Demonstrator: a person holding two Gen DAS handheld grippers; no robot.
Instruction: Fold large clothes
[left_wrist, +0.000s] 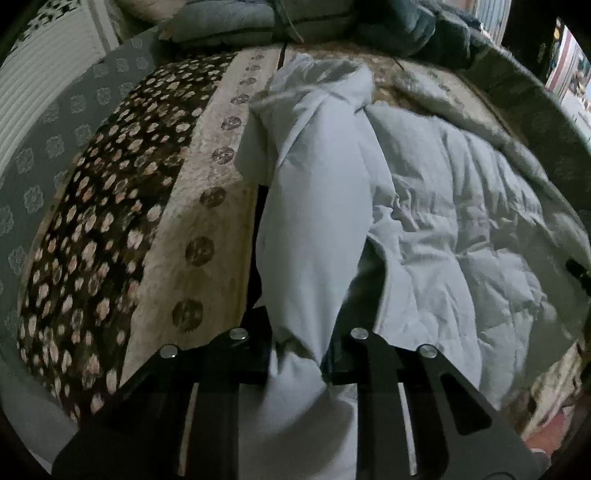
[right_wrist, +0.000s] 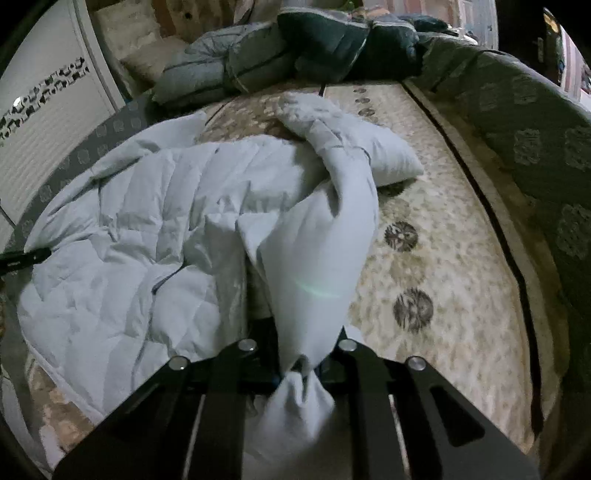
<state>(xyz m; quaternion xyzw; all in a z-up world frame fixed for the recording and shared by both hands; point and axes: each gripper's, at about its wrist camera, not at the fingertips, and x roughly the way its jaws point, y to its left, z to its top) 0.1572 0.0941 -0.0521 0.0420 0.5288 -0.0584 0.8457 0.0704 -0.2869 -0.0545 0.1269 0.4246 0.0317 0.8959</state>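
A pale blue quilted down coat (left_wrist: 454, 206) lies crumpled on a patterned bed cover; it also shows in the right wrist view (right_wrist: 147, 236). My left gripper (left_wrist: 297, 363) is shut on one sleeve (left_wrist: 317, 221), which stretches taut away toward the coat's top. My right gripper (right_wrist: 301, 371) is shut on the other sleeve (right_wrist: 321, 251), pinched into a bunch at the jaws. Both sleeves are lifted off the bed. The other gripper's tip shows at each frame's edge, in the left wrist view (left_wrist: 578, 271) and in the right wrist view (right_wrist: 26, 256).
The bed cover (left_wrist: 207, 206) is beige with brown flower medallions and a dark spotted panel (left_wrist: 99, 229). Folded grey-green bedding (right_wrist: 288, 55) is piled at the far end. A white cabinet (right_wrist: 44, 122) stands left; a grey patterned edge (right_wrist: 535, 147) runs right.
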